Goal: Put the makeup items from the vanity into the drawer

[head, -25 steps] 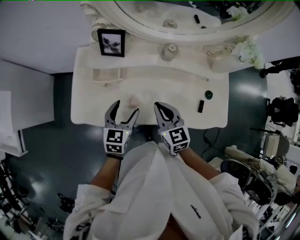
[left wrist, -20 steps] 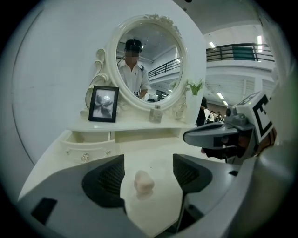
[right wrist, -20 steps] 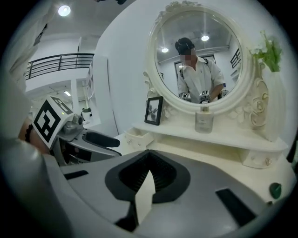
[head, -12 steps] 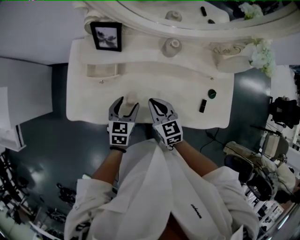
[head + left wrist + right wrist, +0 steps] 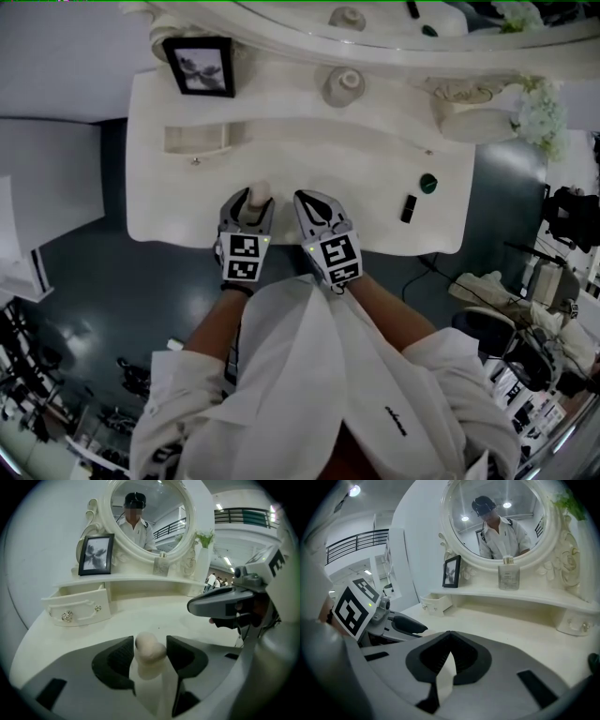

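A beige egg-shaped makeup sponge (image 5: 260, 193) (image 5: 150, 651) stands on the white vanity top (image 5: 375, 178) near its front edge. My left gripper (image 5: 249, 201) (image 5: 150, 641) is around it. Its jaws have just been closing, and both pads now touch the sponge's sides. Just to the right, my right gripper (image 5: 313, 200) (image 5: 449, 633) is shut with its tips together and nothing between them. The small drawer (image 5: 195, 139) (image 5: 77, 606) (image 5: 436, 604) stands pulled open at the vanity's left. A black tube (image 5: 409, 208) and a green round item (image 5: 428, 183) lie at the right.
A framed picture (image 5: 200, 66) (image 5: 96, 554) and a perfume bottle (image 5: 343, 86) (image 5: 508, 577) stand on the raised shelf under the oval mirror (image 5: 147, 515). A white vase with flowers (image 5: 539, 117) is at the far right. Dark floor surrounds the vanity.
Both grippers have sunk toward the vanity top. The left jaws have narrowed from wide open to touching the sponge. The right gripper has stayed shut.
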`<state>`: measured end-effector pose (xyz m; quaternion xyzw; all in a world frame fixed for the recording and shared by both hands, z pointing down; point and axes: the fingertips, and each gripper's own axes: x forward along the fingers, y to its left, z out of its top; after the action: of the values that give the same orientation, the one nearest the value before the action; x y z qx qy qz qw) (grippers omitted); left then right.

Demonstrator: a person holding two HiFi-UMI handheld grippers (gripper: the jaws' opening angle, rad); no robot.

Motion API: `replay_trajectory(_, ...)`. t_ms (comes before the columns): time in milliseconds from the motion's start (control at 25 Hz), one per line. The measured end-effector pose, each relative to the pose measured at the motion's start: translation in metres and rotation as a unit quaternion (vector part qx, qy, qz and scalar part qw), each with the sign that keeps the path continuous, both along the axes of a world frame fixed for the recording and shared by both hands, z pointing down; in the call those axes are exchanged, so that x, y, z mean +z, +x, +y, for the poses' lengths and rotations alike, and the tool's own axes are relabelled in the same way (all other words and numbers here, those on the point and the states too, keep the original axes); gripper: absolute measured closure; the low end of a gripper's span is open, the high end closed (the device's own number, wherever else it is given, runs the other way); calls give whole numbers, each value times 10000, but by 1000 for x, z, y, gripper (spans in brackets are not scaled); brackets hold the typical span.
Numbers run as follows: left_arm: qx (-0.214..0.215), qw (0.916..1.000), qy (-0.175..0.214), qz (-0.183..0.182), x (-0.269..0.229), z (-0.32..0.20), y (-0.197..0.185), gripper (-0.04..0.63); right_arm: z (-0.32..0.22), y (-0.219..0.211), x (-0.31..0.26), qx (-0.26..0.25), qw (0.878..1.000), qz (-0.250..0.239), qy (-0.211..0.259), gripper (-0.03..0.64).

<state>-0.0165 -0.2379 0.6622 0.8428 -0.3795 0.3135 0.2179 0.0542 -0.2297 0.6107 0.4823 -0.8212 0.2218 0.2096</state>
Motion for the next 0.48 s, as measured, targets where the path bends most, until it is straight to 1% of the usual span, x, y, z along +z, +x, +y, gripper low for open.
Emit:
replay_trajectory(200, 52, 10000, 5, -26, 3, -2, 5, 385, -5, -1, 6, -64, 10000, 18, -35, 598)
replay_trajectory(360, -33, 10000, 69, -19, 0, -4, 1, 422, -7, -5, 9, -130, 9999, 20, -60, 598)
replay_trajectory(480, -106, 9998, 164, 11, -8, -8, -3, 436, -8, -7, 9, -174, 9998, 20, -56, 598)
